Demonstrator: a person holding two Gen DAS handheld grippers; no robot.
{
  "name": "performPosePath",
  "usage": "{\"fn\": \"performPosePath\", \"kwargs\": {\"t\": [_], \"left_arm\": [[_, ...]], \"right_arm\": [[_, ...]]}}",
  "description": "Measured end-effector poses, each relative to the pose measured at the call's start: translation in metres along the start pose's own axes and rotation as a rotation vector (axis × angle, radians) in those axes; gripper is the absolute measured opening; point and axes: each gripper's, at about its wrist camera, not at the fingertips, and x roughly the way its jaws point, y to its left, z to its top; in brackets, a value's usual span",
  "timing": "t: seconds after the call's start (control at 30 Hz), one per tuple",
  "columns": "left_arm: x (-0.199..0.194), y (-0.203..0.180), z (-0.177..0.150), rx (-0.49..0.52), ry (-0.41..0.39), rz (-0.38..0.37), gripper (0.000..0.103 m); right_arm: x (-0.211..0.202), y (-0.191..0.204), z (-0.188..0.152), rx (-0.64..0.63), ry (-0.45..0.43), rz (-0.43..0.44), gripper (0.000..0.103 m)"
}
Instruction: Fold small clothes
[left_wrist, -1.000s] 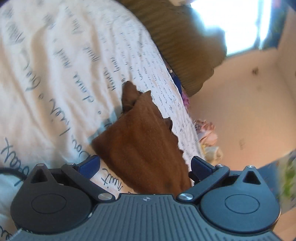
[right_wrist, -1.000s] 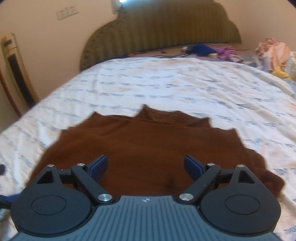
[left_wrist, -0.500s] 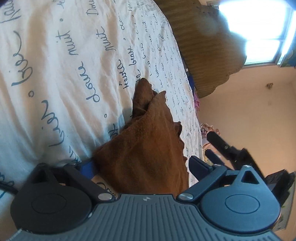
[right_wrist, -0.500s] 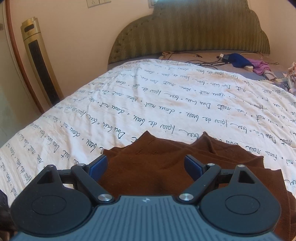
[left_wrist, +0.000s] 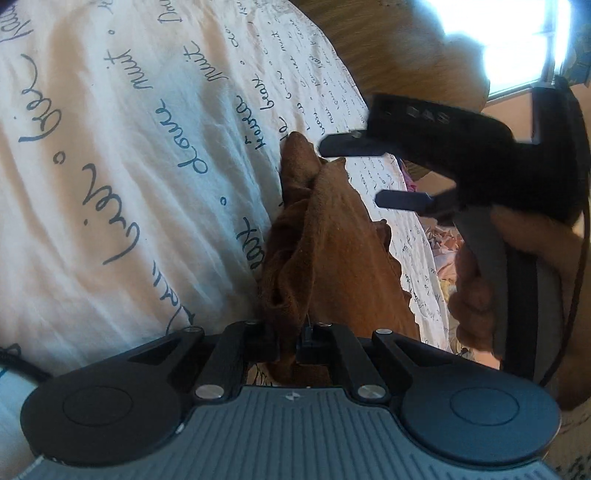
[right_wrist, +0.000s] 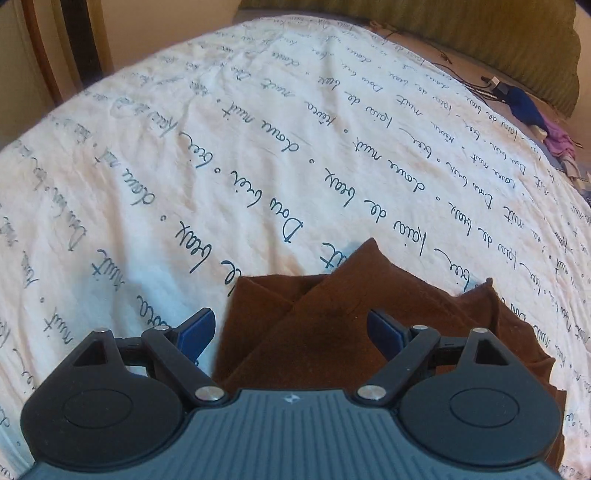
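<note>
Bed (right_wrist: 258, 129): white sheet with dark handwritten script print fills most of both views. Green ribbed headboard (right_wrist: 480, 33) at the far end, with a blue item (right_wrist: 524, 107), a pink-purple cloth (right_wrist: 559, 138) and a cable near it.

Cloth (right_wrist: 351, 325): small brown garment, matte, fuzzy knit texture, lying on the sheet at the near edge of the bed. Right wrist view shows it part folded: flaps overlap in a diagonal seam, one pointed corner sticks out toward the headboard, another small peak at the right edge. In the left wrist view the cloth (left_wrist: 332, 251) reads as a long narrow strip, bunched into a vertical ridge along its left side, scalloped edge on the right.

Left gripper (left_wrist: 291, 343): clenched on the near edge of the cloth, brown fabric pinched between the black fingers.

Right gripper (right_wrist: 291, 328): released, blue pads wide apart, hovering over the cloth's near part; left pad over the sheet just beside the cloth's edge. Seen from the left wrist view, the right gripper (left_wrist: 369, 173) is held in a hand (left_wrist: 480, 288), fingers spread, above the cloth's far end.
</note>
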Motion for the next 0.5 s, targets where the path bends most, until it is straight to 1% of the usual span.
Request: {"fn": "performPosePath", "kwargs": {"t": [0.07, 0.1, 0.13, 0.17, 0.2, 0.23, 0.27, 0.3, 0.37, 0.5], "left_arm": [[0.001, -0.004, -0.004, 0.025, -0.01, 0.004, 0.007], [0.003, -0.005, -0.006, 0.035, -0.013, 0.005, 0.007], [0.004, -0.005, -0.007, 0.041, -0.016, 0.006, 0.007], [0.004, -0.005, -0.008, 0.045, -0.017, 0.004, 0.007], [0.004, -0.004, -0.009, 0.049, -0.017, 0.001, 0.007], [0.007, -0.005, -0.008, 0.05, -0.017, -0.002, 0.007], [0.007, -0.003, -0.008, 0.046, -0.017, -0.004, 0.007], [0.007, -0.001, -0.008, 0.038, -0.015, -0.009, 0.007], [0.007, 0.0, -0.007, 0.039, -0.014, -0.013, 0.007], [0.007, -0.003, -0.004, 0.044, -0.022, -0.041, 0.007]], "right_arm": [[0.013, 0.001, 0.007, 0.039, 0.066, 0.043, 0.09], [0.019, 0.002, 0.008, 0.047, 0.086, 0.03, 0.09], [0.025, 0.005, 0.008, 0.031, 0.095, -0.012, 0.09], [0.031, 0.008, 0.007, 0.015, 0.111, -0.042, 0.086], [0.036, 0.01, 0.006, 0.01, 0.121, -0.036, 0.077], [0.036, 0.01, 0.004, 0.011, 0.112, -0.036, 0.057], [0.032, 0.012, 0.004, 0.006, 0.097, -0.068, 0.018], [0.029, 0.013, 0.003, -0.007, 0.087, -0.11, 0.011], [0.02, 0.007, 0.004, 0.013, 0.074, -0.068, 0.011], [0.007, -0.006, -0.002, 0.039, 0.029, -0.026, 0.01]]}}
